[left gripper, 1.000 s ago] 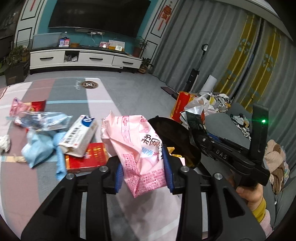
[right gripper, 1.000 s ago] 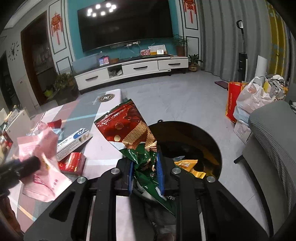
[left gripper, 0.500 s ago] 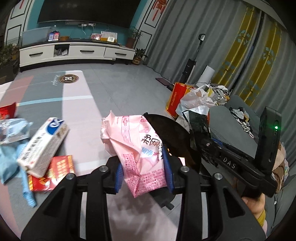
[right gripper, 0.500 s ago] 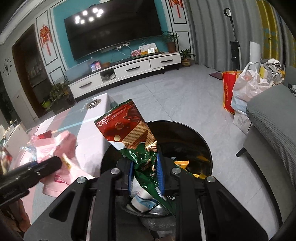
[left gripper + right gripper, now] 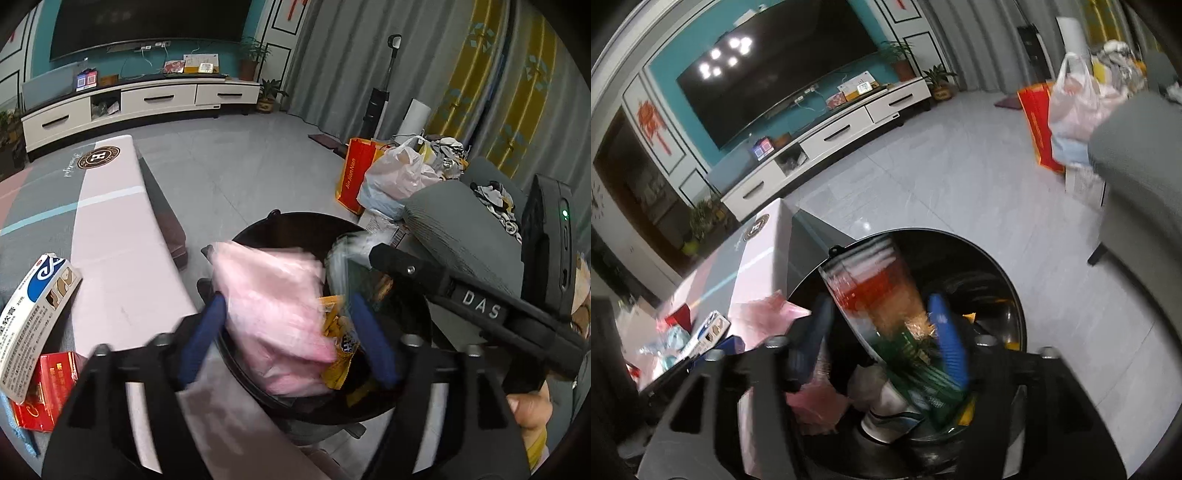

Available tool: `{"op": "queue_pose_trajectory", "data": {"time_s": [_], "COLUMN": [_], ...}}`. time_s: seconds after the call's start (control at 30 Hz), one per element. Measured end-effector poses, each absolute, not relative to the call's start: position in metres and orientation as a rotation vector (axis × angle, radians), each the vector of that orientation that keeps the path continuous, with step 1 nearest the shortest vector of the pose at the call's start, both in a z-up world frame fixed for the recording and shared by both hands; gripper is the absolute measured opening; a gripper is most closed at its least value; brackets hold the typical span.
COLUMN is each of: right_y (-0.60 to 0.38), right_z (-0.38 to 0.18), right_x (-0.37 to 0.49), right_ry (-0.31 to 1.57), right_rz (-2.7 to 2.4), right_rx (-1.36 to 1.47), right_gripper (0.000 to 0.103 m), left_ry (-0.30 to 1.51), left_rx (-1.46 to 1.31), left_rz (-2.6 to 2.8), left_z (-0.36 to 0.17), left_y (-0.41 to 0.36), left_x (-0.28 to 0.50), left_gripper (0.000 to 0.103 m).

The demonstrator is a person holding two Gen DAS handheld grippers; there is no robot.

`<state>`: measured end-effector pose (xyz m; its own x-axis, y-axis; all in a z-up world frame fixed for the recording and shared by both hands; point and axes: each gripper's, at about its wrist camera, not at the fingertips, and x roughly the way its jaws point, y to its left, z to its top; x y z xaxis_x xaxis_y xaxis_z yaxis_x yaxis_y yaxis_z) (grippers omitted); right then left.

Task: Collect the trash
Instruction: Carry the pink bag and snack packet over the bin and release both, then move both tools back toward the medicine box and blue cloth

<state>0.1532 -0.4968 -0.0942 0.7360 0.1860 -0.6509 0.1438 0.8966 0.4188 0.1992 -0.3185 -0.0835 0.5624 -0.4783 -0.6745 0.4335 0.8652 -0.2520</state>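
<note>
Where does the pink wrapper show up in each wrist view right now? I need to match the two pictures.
Left wrist view: the pink wrapper fills the lower centre, blurred, between the open blue pads of the left gripper, over the black bin.
Right wrist view: lower left, pink wrapper at the bin's left rim, partly behind the right gripper's left finger.
Shared landmark: the black bin.

Glossy black plastic bin (image 5: 258,236). Inside bin: crinkly pink film wrapper (image 5: 273,314), shiny red-green foil wrapper (image 5: 886,306). Left of bin: matt pink tabletop (image 5: 122,236), smooth white cardboard box (image 5: 33,321).
</note>
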Motion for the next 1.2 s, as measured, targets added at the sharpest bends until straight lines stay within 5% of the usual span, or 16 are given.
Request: {"op": "queue_pose_trajectory", "data": {"time_s": [1.2], "right_y": [-0.297], "right_z": [-0.039], "right_x": [0.116], "right_ry": [0.787], "right_rz": [0.29], "right_rx": [0.367], "right_gripper": [0.074], "left_ry": [0.728], "left_rx": [-0.247], "left_rz": [-0.144], "left_z": [-0.047], "left_y": [-0.065], "left_x": [0.098], "left_gripper": [0.093]}}
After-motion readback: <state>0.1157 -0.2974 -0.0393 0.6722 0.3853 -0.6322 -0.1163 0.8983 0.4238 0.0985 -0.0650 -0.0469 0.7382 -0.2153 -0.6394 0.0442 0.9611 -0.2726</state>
